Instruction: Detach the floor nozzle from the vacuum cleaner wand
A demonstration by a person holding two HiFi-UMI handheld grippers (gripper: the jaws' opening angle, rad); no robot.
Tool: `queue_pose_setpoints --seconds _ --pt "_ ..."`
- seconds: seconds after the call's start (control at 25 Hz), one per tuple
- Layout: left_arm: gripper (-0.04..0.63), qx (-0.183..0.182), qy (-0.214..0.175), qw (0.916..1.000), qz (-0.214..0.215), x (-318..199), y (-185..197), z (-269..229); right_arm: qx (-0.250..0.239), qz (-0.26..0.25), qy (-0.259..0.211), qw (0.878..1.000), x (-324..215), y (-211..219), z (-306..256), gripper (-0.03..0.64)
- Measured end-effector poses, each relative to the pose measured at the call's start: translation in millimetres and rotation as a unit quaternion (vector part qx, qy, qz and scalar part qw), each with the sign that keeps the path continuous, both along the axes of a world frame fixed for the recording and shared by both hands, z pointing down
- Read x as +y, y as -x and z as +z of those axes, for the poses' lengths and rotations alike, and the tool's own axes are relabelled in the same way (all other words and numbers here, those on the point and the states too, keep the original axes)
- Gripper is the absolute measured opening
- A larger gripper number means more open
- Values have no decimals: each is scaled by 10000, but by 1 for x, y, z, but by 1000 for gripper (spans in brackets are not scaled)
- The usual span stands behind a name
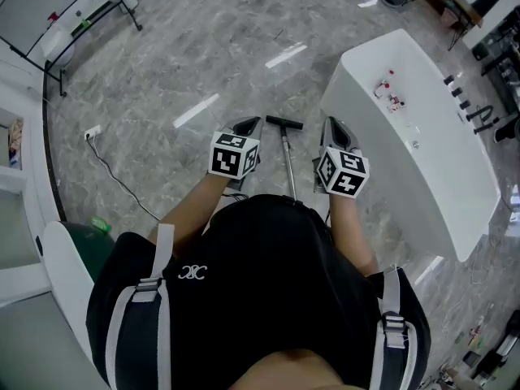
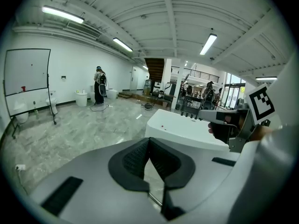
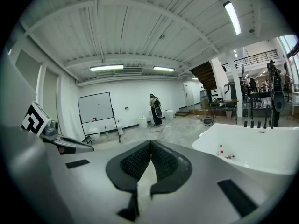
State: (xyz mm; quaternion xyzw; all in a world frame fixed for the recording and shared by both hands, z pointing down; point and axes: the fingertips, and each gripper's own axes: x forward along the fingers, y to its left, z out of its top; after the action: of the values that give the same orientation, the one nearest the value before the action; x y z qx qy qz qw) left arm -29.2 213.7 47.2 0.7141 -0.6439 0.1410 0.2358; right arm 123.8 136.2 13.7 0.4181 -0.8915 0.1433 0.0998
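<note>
- Right up close in the head view: the wearer's black top (image 1: pixel 268 291) fills the bottom of the shot, with both forearms stretched forward.
- Left claw (image 1: pixel 250 123), marker cube on its back, is pressed tight together and pinches nothing. In the left gripper view the ribbed black pads (image 2: pixel 135 158) meet at their tips, with only floor behind them.
- Right claw (image 1: pixel 335 127) is the same story. Its pads (image 3: pixel 136 162) are shut tip to tip in the right gripper view, and nothing is caught between them.
- Between the two claws the slim metal wand (image 1: pixel 288 161) runs out from in front of the wearer over the grey marbled floor (image 1: pixel 203 47). Neither claw touches it.
- The black floor nozzle (image 1: pixel 283 123) sits crosswise at the wand's far end, still joined to it. It is roughly level with the claw tips and apart from both.
- Just to the right of the right claw stands a white bathtub (image 1: pixel 349 96), with a few small red-and-white items (image 1: pixel 388 92) lying inside.
- Out to the left, a white cable with a socket block (image 1: pixel 92 132) trails across the floor.
- At the far end of the hall there is a whiteboard on a stand (image 3: pixel 96 108) and a distant person (image 3: pixel 155 108) standing beside it.
</note>
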Motion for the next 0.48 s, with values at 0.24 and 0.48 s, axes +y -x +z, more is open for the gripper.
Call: queue_pose_setpoints --seconds 0.24,0.48 --pt "9 -47 64 10000 59 -37 6 3 44 -182 35 9998 -28 18 6 14" --pt "9 -89 95 9998 180 -58 5 2 26 -84 138 9999 -46 17 11 14"
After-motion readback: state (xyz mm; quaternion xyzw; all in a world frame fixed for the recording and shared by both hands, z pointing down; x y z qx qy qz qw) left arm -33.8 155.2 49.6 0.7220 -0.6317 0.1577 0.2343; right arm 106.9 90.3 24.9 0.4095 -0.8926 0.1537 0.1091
